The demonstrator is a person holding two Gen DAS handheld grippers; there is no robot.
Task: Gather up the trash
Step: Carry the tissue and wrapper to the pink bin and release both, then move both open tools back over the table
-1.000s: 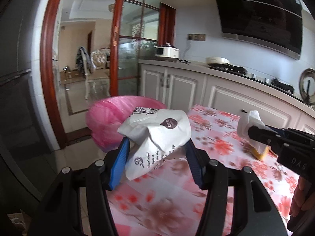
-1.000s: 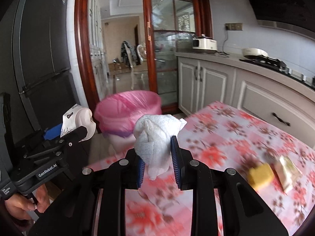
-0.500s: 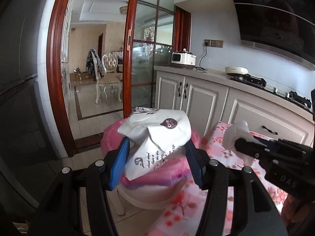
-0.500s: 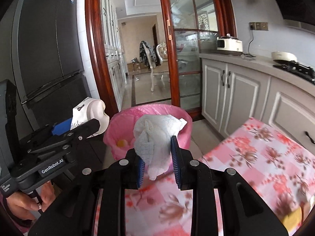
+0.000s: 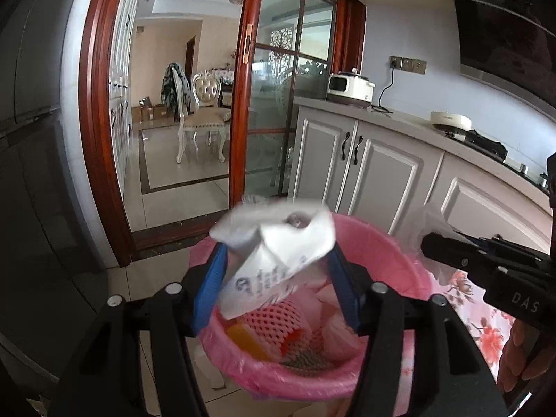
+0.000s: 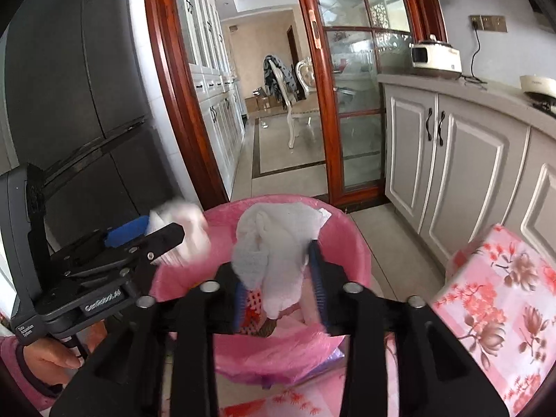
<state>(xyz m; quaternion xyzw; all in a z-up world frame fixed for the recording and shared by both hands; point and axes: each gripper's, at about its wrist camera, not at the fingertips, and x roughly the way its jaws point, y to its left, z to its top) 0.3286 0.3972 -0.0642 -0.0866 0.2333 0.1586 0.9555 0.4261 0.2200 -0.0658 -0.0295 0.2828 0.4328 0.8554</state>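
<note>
Both of my grippers are over the pink-lined trash bin [image 5: 382, 243]. Left gripper [image 5: 278, 278]: jaws opening, the printed white wrapper [image 5: 274, 246] between the blue pads, blurred, above the bin's mouth. Right gripper [image 6: 278, 278]: jaws opening, the crumpled white tissue [image 6: 274, 243] between them, against the right pad, above the bin. Floral-clothed surface [image 6: 504, 295] lies just right of the bin.

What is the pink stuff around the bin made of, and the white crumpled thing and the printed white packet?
The pink bin liner looks like thin glossy plastic film: it wrinkles and shines. The white crumpled wad between the right gripper's opening jaws seems soft tissue paper, matte and dimpled. The printed white packet between the left gripper's opening jaws looks like smooth plastic or coated paper; blur leaves it open.
</note>
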